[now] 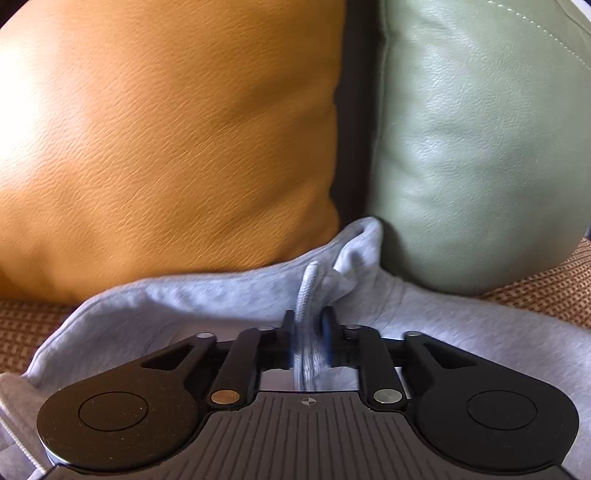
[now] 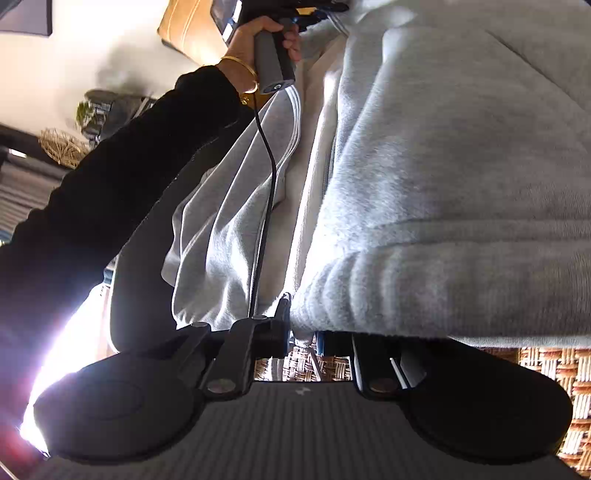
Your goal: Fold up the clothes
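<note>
Pinching a bunched fold of the grey hoodie [image 1: 221, 306] together with its woven drawcord [image 1: 309, 295], your left gripper [image 1: 307, 325] had its jaws drawn close, the fabric clamped between the blue pads. Your right gripper [image 2: 303, 332] sat at the ribbed hem of the same hoodie [image 2: 443, 184], its jaws narrowly apart; whether they actually gripped the hem edge was hard to tell, since the cloth draped over the right finger.

The hoodie lay spread across a woven rattan-patterned seat [image 1: 546, 291], soft fleece with a zipper seam running up the middle. In the right wrist view your left hand [image 2: 266, 33], in a black sleeve [image 2: 147, 166] with a gold bangle [image 2: 240, 72], held the grey handle at the garment's far end, a black cable [image 2: 267, 184] trailing down from it.

Beyond the hood stood two plump leather-grained cushions: an ochre cushion [image 1: 166, 129] and a sage green cushion [image 1: 480, 147] with a stitched seam, a dark gap between them.
</note>
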Demonstrator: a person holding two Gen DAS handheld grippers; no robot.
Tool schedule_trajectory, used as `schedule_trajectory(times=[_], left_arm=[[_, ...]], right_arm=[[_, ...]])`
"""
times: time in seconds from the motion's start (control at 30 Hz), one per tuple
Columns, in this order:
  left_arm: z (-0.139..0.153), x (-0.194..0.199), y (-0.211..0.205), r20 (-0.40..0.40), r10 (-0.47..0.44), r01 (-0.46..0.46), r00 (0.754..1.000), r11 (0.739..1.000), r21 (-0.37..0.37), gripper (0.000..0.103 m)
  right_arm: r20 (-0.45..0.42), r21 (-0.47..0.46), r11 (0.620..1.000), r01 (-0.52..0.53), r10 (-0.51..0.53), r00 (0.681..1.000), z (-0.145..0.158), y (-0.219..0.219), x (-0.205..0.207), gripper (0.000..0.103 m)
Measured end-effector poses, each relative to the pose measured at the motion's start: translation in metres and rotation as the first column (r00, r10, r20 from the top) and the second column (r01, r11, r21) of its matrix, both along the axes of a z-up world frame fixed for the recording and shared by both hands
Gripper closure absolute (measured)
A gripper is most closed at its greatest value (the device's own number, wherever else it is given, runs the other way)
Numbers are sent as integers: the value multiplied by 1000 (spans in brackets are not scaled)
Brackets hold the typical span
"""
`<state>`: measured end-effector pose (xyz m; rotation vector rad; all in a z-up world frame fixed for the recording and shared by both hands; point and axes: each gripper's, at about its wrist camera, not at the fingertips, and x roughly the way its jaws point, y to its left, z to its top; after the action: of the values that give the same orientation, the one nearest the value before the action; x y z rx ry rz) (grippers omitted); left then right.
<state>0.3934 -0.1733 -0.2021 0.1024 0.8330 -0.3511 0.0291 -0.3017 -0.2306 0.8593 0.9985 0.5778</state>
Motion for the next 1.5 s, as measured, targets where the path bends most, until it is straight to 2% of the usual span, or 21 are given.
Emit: schedule_trajectory(times=[0.03, 0.07, 0.17, 0.23, 0.3, 0.43, 0.6, 0.67, 0.8, 0.9, 0.93, 1.0, 1.17, 1.23, 1.27, 1.3, 1.33, 1.37, 1.4, 1.43, 1.5], left_arm=[[2, -2, 2, 1, 11, -11, 1000, 1000, 25, 43], [7, -4, 6, 7, 17, -18, 1000, 999, 45, 42], [28, -14, 21, -11, 5, -5, 1000, 999, 36, 40], [49, -34, 33, -17, -9, 9, 1000, 1000, -2, 39], [68, -59, 44, -20, -30, 29, 999, 999, -46, 36], [88, -149, 56, -74, -116, 101, 991, 979, -176, 30], [90, -284, 64, -89, -278, 255, 956, 944, -212, 29], [87, -332, 67, -97, -326, 304, 940, 933, -195, 29], [70, -400, 64, -107, -354, 335, 929, 928, -160, 29], [55, -431, 48, -61, -373, 372, 926, 928, -39, 29], [50, -435, 40, -47, -376, 377, 926, 926, 19, 29], [41, -438, 28, -11, -376, 375, 927, 923, 80, 29], [34, -431, 13, 62, -348, 338, 935, 932, 127, 29], [32, -427, 11, 73, -340, 330, 938, 936, 120, 30], [31, -424, 11, 68, -340, 331, 938, 937, 109, 48], [29, -420, 12, 52, -343, 338, 938, 937, 91, 58], [28, -417, 13, 44, -339, 335, 940, 939, 83, 74], [30, -416, 14, 53, -323, 318, 945, 944, 93, 83], [33, -416, 16, 63, -313, 306, 948, 947, 104, 86], [38, -418, 20, 78, -313, 303, 947, 946, 115, 89], [47, -422, 27, 102, -316, 301, 943, 943, 139, 93]], right_arm=[[4, -12, 1000, -17, 18, 1000, 5, -1, -3, 64], [7, -22, 999, -39, 39, 999, 12, -4, -7, 52], [66, -98, 992, -74, 81, 995, 41, -16, -35, 51], [110, -111, 993, -43, 56, 992, 63, -37, -54, 51], [151, -137, 990, 37, -16, 988, 85, -62, -66, 51], [224, -224, 941, 252, -202, 953, 119, -114, -77, 46], [196, -250, 859, 446, -407, 892, 113, -181, -55, 45], [173, -283, 822, 494, -463, 869, 103, -204, -44, 43], [102, -309, 793, 524, -521, 848, 81, -225, -25, 41], [71, -299, 775, 557, -565, 822, 68, -227, -19, 40], [55, -284, 770, 572, -582, 811, 64, -227, -19, 40], [45, -268, 753, 601, -614, 788, 59, -230, -17, 39], [77, -225, 712, 665, -667, 741, 52, -236, 0, 38], [92, -188, 693, 696, -693, 715, 50, -240, 9, 37], [91, -182, 681, 710, -707, 702, 49, -242, 14, 35], [80, -195, 665, 721, -722, 687, 46, -244, 21, 35], [64, -223, 649, 727, -735, 675, 43, -246, 28, 38], [49, -254, 634, 730, -745, 665, 40, -248, 34, 60], [77, -303, 624, 720, -737, 671, 43, -248, 40, 80], [125, -359, 613, 703, -715, 688, 49, -248, 46, 92], [312, -489, 569, 662, -594, 741, 71, -237, 53, 92]])
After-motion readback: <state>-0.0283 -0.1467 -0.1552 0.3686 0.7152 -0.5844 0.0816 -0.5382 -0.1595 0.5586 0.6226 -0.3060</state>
